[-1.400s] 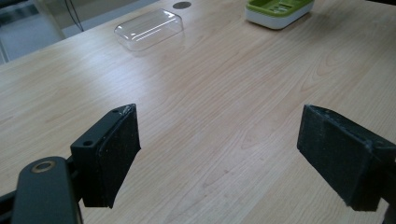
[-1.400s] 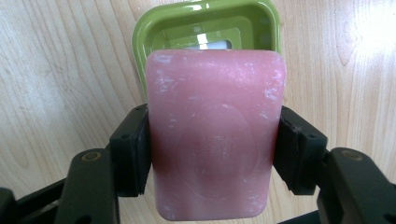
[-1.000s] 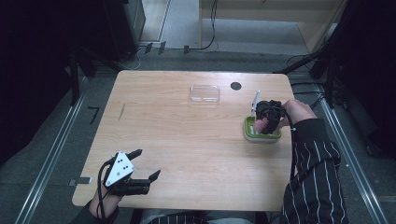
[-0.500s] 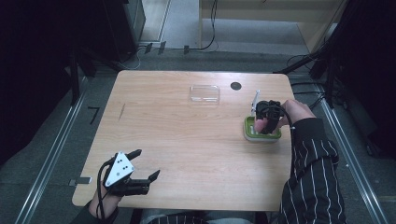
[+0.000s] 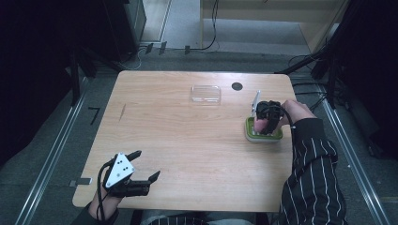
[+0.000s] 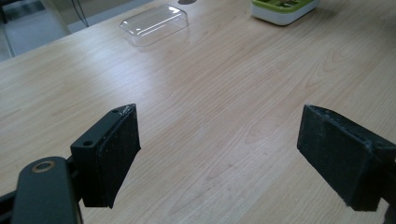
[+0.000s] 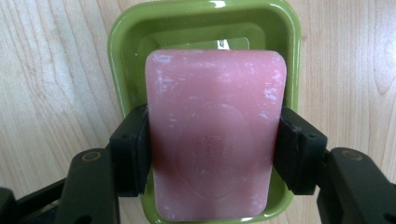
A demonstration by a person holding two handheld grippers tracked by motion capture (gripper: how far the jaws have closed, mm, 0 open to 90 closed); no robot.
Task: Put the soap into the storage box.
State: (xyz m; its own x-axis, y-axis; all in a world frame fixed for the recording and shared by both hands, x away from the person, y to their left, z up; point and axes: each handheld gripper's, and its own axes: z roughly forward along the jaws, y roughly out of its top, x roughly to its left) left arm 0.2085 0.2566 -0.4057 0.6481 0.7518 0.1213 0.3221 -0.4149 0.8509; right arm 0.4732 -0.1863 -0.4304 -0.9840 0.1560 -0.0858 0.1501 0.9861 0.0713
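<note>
- I see bare wood across the table's (image 5: 187,140) middle and left edge.
- Near the far edge, a clear lid (image 5: 205,93) blocks my path; a green dish (image 5: 277,136) sits by the right edge.

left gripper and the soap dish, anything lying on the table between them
Nothing: in the high view only bare wood runs from the left gripper to the soap dish. The clear lid sits off that line, farther back.

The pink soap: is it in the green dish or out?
In or just over it: the pink soap, clamped between the right gripper's fingers, covers the green dish.
</note>
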